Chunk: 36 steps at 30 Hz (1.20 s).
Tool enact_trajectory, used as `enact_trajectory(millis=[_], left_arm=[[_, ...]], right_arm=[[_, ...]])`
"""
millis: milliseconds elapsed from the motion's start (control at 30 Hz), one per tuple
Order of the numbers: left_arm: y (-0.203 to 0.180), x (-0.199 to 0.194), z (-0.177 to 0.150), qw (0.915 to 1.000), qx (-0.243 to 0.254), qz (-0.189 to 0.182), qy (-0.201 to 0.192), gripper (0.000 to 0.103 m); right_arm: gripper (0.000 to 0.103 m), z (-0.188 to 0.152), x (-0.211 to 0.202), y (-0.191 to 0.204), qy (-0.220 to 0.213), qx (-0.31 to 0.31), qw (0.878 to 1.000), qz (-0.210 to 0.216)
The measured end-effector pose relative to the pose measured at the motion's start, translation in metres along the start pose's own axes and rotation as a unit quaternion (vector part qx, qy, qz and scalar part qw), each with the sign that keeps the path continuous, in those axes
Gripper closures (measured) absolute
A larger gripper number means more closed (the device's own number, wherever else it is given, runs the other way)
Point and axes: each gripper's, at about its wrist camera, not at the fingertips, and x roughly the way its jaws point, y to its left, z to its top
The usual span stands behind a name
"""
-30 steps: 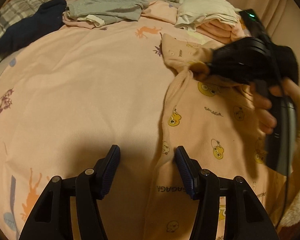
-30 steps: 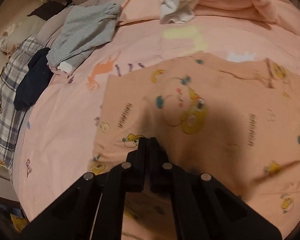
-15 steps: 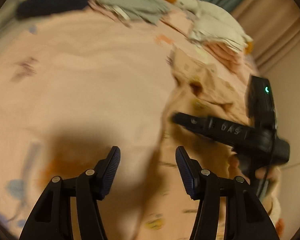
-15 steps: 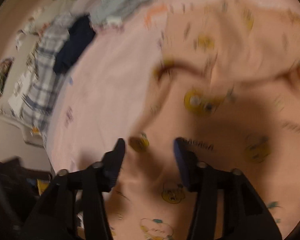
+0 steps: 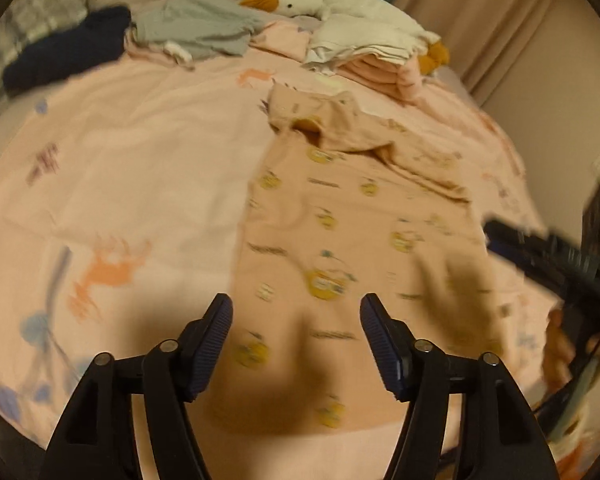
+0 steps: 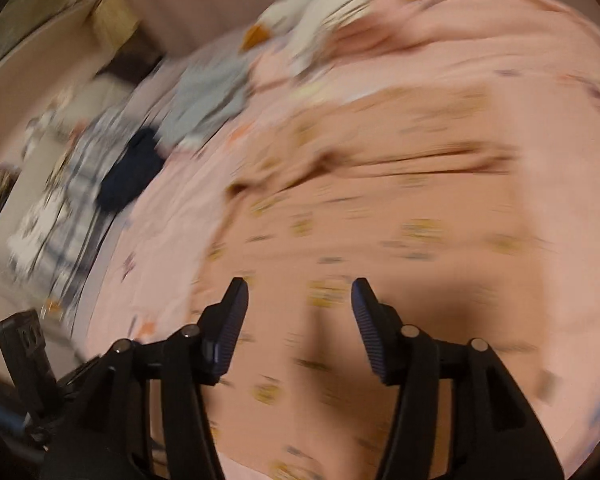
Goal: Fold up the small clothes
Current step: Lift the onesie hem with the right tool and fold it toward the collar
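— Both grippers tilt downward over the bed (image 5: 148,168)?
— Yes. The left gripper (image 5: 296,320) hangs above the peach garment (image 5: 340,232), jaws opening, nothing between them.
— And the right gripper (image 6: 300,304)?
— Same pose, jaws opening and empty, above that garment (image 6: 380,220); its view is blurred.
— Where does the garment lie?
— Spread on the pink bedsheet, its far end bunched up, near the folded stack (image 5: 376,60) and the plush goose (image 5: 340,4).

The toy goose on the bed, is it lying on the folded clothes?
Yes, the white goose lies across the folded clothes pile at the bed's far side.
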Motion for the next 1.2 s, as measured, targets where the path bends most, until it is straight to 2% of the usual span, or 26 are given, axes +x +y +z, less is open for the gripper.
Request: enact_trajectory(millis=[67, 133, 233, 300, 400, 467, 600, 733, 767, 800, 833, 900, 933, 967, 1000, 1067, 1100, 1200], left_arm=[[-0.002, -0.003, -0.008, 0.9997, -0.019, -0.014, 0.002, 0.033], [-0.004, -0.008, -0.016, 0.9994, -0.027, -0.02, -0.007, 0.033], [-0.003, -0.015, -0.028, 0.9988, -0.042, -0.02, -0.016, 0.033], [0.002, -0.015, -0.036, 0.9975, -0.062, -0.033, -0.01, 0.033], [0.006, -0.007, -0.053, 0.9946, -0.092, -0.048, 0.006, 0.033], [0.006, 0.0, -0.064, 0.9935, -0.099, -0.053, 0.015, 0.033], [-0.009, 0.014, -0.077, 0.9904, -0.092, -0.102, 0.02, 0.033], [-0.025, 0.021, -0.078, 0.9876, -0.083, -0.132, 0.022, 0.033], [-0.026, 0.022, -0.078, 0.9856, -0.087, -0.143, 0.025, 0.033], [-0.026, 0.024, -0.079, 0.9805, -0.093, -0.17, 0.031, 0.033], [-0.026, 0.027, -0.08, 0.9737, -0.1, -0.2, 0.045, 0.033], [-0.024, 0.037, -0.082, 0.9537, -0.124, -0.258, 0.094, 0.033], [-0.023, 0.04, -0.085, 0.9466, -0.136, -0.271, 0.111, 0.033], [-0.022, 0.04, -0.085, 0.9448, -0.138, -0.274, 0.114, 0.033], [-0.022, 0.038, -0.084, 0.9504, -0.129, -0.262, 0.106, 0.033], [-0.022, 0.036, -0.084, 0.9689, -0.113, -0.203, 0.085, 0.033], [-0.019, 0.036, -0.084, 0.9715, -0.121, -0.19, 0.075, 0.033], [-0.01, 0.043, -0.083, 0.961, -0.139, -0.228, 0.071, 0.033]], right_arm=[[0.043, -0.011, -0.022, -0.027, -0.008, 0.041, 0.999, -0.017], [0.031, -0.028, -0.046, -0.055, -0.017, 0.091, 0.996, 0.003], [0.029, -0.053, -0.069, -0.081, -0.022, 0.135, 0.99, 0.024], [0.029, -0.069, -0.081, -0.09, -0.028, 0.151, 0.988, 0.022], [0.028, -0.093, -0.092, -0.093, -0.035, 0.171, 0.984, 0.022], [0.028, -0.107, -0.09, -0.094, -0.023, 0.189, 0.981, 0.021], [0.028, -0.132, -0.086, -0.093, -0.006, 0.221, 0.974, 0.047], [0.028, -0.148, -0.068, -0.085, 0.019, 0.234, 0.969, 0.076], [0.028, -0.151, -0.064, -0.083, 0.024, 0.237, 0.968, 0.077], [0.028, -0.153, -0.06, -0.081, 0.026, 0.238, 0.968, 0.078], [0.028, -0.154, -0.057, -0.081, 0.028, 0.24, 0.967, 0.075], [0.028, -0.156, -0.054, -0.083, 0.03, 0.25, 0.965, 0.071], [0.028, -0.158, -0.053, -0.085, 0.03, 0.255, 0.964, 0.071], [0.028, -0.159, -0.053, -0.086, 0.031, 0.258, 0.963, 0.071], [0.028, -0.16, -0.053, -0.087, 0.031, 0.262, 0.962, 0.069], [0.028, -0.16, -0.053, -0.087, 0.028, 0.263, 0.962, 0.065], [0.028, -0.16, -0.053, -0.087, 0.026, 0.263, 0.962, 0.063], [0.028, -0.162, -0.051, -0.087, 0.017, 0.27, 0.961, 0.06]])
